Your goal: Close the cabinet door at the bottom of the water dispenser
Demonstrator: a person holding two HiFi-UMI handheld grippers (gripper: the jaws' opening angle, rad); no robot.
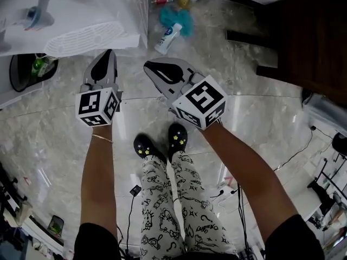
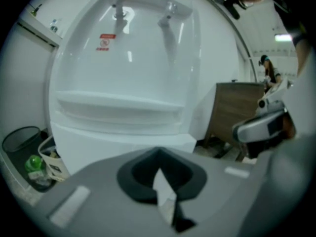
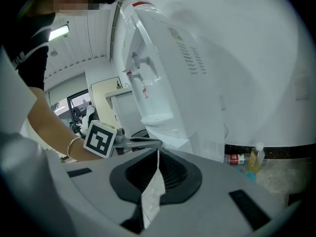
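Where the person stands: black shoes side by side on the pale marble floor, patterned trousers above them.
Left gripper: held out ahead of the shoes, jaws pressed together with nothing between them, pointing at the dispenser's front.
Right gripper: just beside the left one and angled toward it, jaws likewise together and empty.
Water dispenser: white, ahead and to the left of both grippers, with two taps over a drip tray.
Cabinet door: white panel at the dispenser's foot, below the tray, apart from both grippers; whether it sits fully shut cannot be told.
Bin: dark, left of the dispenser, with a green bottle inside.
Floor beyond: a white tube and a teal cloth to the right of the dispenser.
Brown cabinet: far right.
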